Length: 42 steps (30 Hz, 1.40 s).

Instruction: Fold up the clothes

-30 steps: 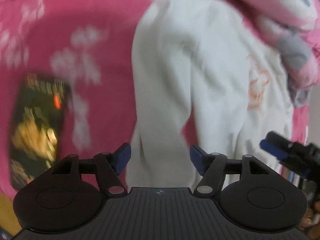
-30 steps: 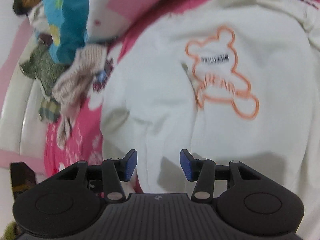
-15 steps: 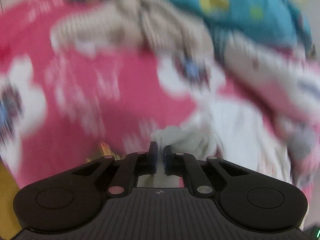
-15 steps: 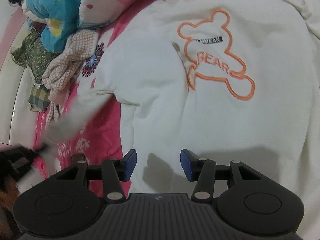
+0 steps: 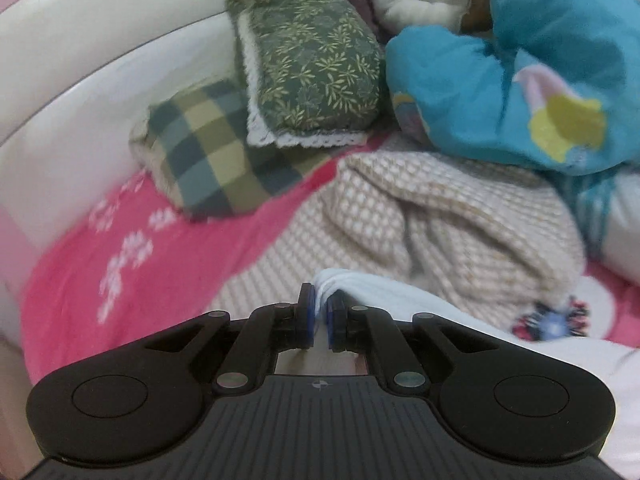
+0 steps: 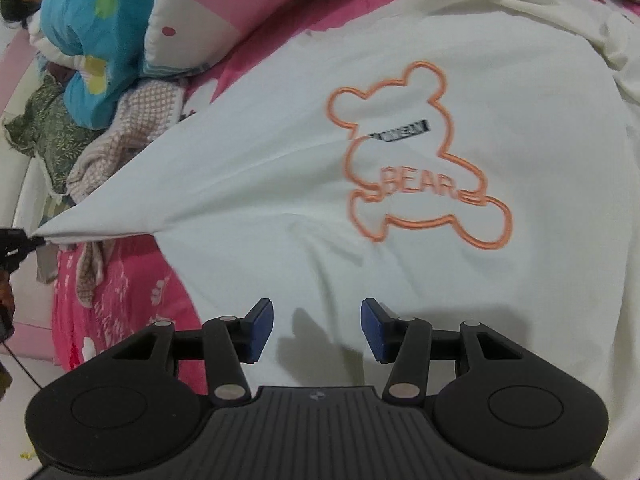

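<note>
- Our left gripper (image 5: 319, 312) sits at the lower centre of its view, jaws clamped on a bunched corner of the white shirt (image 5: 360, 286).
- Our right gripper (image 6: 317, 330) hangs with its jaws apart and nothing between them, above the shirt's lower part.
- We see the shirt (image 6: 400, 260) spread over the pink bedsheet (image 6: 120, 292), filling most of the right view, its orange bear outline (image 6: 420, 160) right of centre.
- At that view's left edge, one shirt corner is drawn taut to a point.
- Beyond the left gripper lie a beige knit (image 5: 440, 216), a checked cushion (image 5: 208, 152) and a green leaf-print cushion (image 5: 312, 56).

Smooth matt cloth shirt (image 6: 400, 60); bed rail (image 5: 100, 60) looks glossy, perhaps plastic.
</note>
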Available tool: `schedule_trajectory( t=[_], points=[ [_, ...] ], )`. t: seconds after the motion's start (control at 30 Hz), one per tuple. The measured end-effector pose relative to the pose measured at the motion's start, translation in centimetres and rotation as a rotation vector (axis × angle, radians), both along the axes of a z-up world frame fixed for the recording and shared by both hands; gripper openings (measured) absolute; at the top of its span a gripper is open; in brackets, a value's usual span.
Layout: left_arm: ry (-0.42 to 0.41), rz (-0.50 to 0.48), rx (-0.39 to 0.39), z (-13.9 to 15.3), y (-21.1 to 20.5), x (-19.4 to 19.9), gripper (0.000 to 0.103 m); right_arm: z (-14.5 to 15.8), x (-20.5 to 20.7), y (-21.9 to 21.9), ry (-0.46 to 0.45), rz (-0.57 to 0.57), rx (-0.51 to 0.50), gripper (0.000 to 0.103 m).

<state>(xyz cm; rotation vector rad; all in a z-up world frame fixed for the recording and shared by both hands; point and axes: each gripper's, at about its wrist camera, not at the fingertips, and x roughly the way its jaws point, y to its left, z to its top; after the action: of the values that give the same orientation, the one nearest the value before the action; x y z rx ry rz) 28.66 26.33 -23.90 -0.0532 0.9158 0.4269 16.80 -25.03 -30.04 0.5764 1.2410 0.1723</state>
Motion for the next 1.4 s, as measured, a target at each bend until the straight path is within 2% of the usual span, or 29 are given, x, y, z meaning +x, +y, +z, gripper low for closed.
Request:
schedule_trajectory(
  t=[0.07, 0.13, 0.2, 0.37, 0.5, 0.6, 0.7, 0.8, 0.87, 0.97, 1.17, 1.27, 1.33, 1.4],
  points=[
    [0.064, -0.052, 0.035, -2.4, -0.1, 1.7, 0.011, -0.7, -0.3, 0.2, 0.014, -0.017, -0.006, 0.052],
    [0.176, -0.057, -0.023, -5.4, 0.2, 2.7, 0.023, -1.3, -0.6, 0.2, 0.034, -0.034, -0.016, 0.052],
    [0.198, -0.033, -0.082, -6.7, 0.8, 2.3, 0.026, -1.6, -0.8, 0.3, 0.052, -0.05, -0.021, 0.052],
    [0.167, 0.003, -0.149, -4.7, 2.0, 0.7, 0.041, -1.0, -1.7, -0.1, 0.058, -0.071, -0.036, 0.052],
    [0.079, -0.055, -0.096, -1.4, 0.3, -2.0, 0.045, 0.0, -2.7, -0.8, 0.049, -0.1, -0.031, 0.055],
    [0.035, -0.048, -0.042, 0.8, -0.4, -3.3, 0.047, 0.7, -3.5, -1.2, 0.035, -0.12, -0.02, 0.057],
    [0.001, -0.041, -0.049, 2.6, -1.4, -4.5, 0.047, 1.5, -4.6, -1.7, 0.021, -0.133, -0.011, 0.058],
    [-0.015, -0.113, -0.094, 2.8, -3.8, -5.9, 0.051, 2.0, -5.8, -2.4, 0.003, -0.125, -0.004, 0.059],
    [0.021, -0.18, -0.147, 2.2, -6.1, -7.7, 0.052, 2.2, -6.5, -2.7, -0.009, -0.101, 0.002, 0.059],
    [0.103, -0.264, -0.252, 0.7, -9.9, -11.3, 0.052, 2.1, -7.1, -2.4, -0.026, 0.001, 0.029, 0.059],
    [0.288, -0.371, -0.504, -3.4, -17.4, -20.2, 0.053, 3.9, -8.6, -0.9, -0.11, 0.278, 0.115, 0.058],
    [0.338, -0.413, -0.534, -5.7, -21.1, -23.9, 0.053, 3.5, -8.4, 0.6, -0.083, 0.384, 0.091, 0.052],
    [0.379, -0.468, -0.497, -7.2, -23.8, -25.7, 0.053, 3.4, -8.0, 1.9, -0.087, 0.451, 0.062, 0.049],
    [0.397, -0.512, -0.416, -8.3, -26.3, -27.4, 0.053, 3.6, -7.7, 3.6, -0.133, 0.558, 0.017, 0.046]
  ],
)
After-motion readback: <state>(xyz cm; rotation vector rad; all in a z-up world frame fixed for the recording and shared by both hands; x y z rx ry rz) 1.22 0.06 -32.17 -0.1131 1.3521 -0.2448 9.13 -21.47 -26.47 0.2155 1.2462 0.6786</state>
